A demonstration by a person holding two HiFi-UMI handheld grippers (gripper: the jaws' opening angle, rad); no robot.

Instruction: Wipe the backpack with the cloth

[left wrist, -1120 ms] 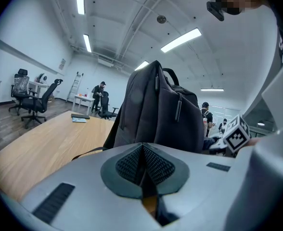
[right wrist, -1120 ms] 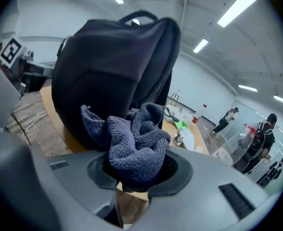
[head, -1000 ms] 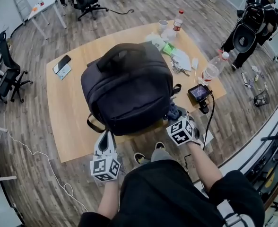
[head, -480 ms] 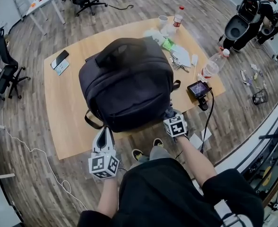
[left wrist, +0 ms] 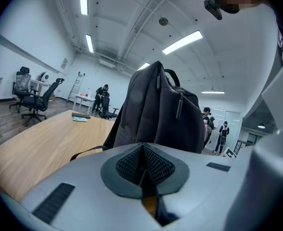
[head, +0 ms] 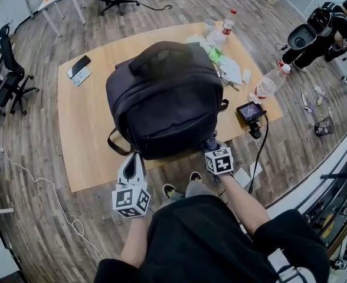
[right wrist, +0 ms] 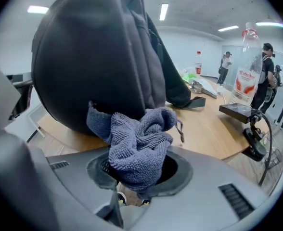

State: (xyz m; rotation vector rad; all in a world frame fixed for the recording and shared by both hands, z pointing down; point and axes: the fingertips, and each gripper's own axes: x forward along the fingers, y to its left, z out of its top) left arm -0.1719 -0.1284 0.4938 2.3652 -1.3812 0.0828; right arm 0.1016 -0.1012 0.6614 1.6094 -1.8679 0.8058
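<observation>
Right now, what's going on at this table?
A person holds a gripper in each hand at the near edge of a wooden table. A dark backpack stands on it. The right gripper is shut on a bunched blue-grey cloth, which sits against the backpack's near lower corner. The left gripper is shut and empty, pointing at the backpack but short of it.
</observation>
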